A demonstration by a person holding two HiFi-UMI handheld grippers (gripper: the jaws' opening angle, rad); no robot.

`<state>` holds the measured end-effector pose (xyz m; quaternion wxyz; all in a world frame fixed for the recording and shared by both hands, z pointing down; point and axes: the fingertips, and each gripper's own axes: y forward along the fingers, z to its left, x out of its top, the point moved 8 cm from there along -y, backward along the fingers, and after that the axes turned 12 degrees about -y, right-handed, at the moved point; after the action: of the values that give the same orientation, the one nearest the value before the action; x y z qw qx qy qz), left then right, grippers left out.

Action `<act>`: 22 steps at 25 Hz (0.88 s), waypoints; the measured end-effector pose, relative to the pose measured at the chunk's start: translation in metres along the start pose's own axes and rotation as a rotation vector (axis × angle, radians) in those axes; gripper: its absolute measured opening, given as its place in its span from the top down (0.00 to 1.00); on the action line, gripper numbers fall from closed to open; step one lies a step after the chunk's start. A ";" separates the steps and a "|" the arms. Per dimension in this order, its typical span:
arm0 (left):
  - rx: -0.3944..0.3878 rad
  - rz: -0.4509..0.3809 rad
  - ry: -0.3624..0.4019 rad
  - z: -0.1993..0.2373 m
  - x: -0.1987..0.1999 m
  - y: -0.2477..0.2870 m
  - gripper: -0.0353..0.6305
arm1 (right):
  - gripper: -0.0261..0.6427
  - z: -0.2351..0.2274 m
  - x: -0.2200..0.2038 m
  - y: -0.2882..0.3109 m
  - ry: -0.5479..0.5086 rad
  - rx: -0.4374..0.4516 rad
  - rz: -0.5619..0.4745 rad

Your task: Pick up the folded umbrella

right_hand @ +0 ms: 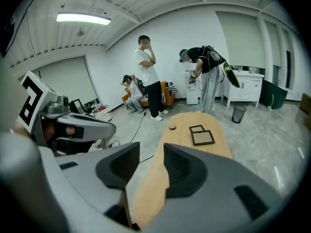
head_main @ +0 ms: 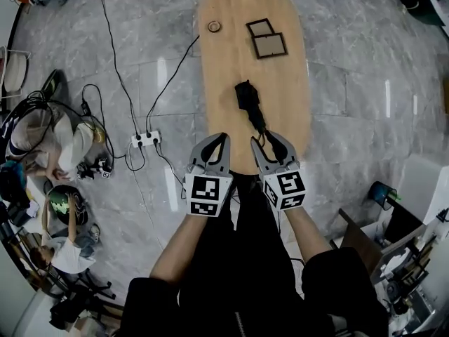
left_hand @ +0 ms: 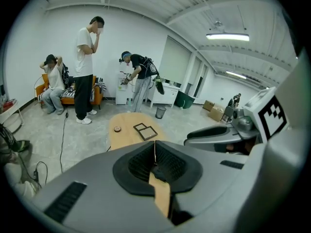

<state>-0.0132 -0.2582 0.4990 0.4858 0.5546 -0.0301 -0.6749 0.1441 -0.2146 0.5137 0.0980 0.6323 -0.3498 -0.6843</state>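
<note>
Here, your two grippers sit side by side over the near end of the wooden table (head_main: 280, 55), each pointing away from you and tilted downward. The folded umbrella (head_main: 248, 98) is black and lies on the tabletop just ahead of them, roughly along the table's length. Its thin near end trails back toward your right gripper (head_main: 265, 137).

In the right gripper view, your right gripper (right_hand: 151, 152) has its jaws apart with a moderate gap. Only bare tabletop shows through that gap, so the pads are pressing on nothing. From the head view the umbrella's near end comes very close to the right fingertips, but you cannot tell from there whether it touches them.

Your left gripper (head_main: 223, 137) hangs just left of the right one, at the table's near left edge. In the left gripper view, your left gripper (left_hand: 155, 152) has its jaws drawn together, the tips meeting in a thin line. A sliver of tabletop shows lower down, and no object is clamped between the tips.

Further along the table lie two dark picture frames (head_main: 267, 45), one partly over the other, with a small round object (head_main: 214, 26) to their left. On the grey floor left of the table, a white power strip (head_main: 146, 139) lies among black cables. Three people are at the far end of the room, one sitting, one standing and one bending forward.
</note>
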 end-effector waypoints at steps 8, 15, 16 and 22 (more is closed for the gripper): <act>-0.010 0.042 0.000 0.004 -0.014 0.011 0.92 | 0.70 -0.016 -0.021 0.027 0.025 -0.007 0.002; -0.001 0.070 0.006 0.010 -0.031 0.017 0.92 | 0.59 -0.029 -0.052 0.060 0.027 -0.022 0.041; 0.000 0.073 0.006 0.011 -0.033 0.017 0.92 | 0.59 -0.032 -0.057 0.064 0.023 -0.027 0.050; 0.031 0.091 0.015 0.019 -0.048 0.015 0.92 | 0.52 -0.045 -0.086 0.099 0.066 -0.010 0.126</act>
<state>-0.0232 -0.2426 0.5492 0.5077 0.5650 -0.0619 -0.6475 0.1715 -0.2543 0.6442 0.1556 0.6308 -0.3818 -0.6574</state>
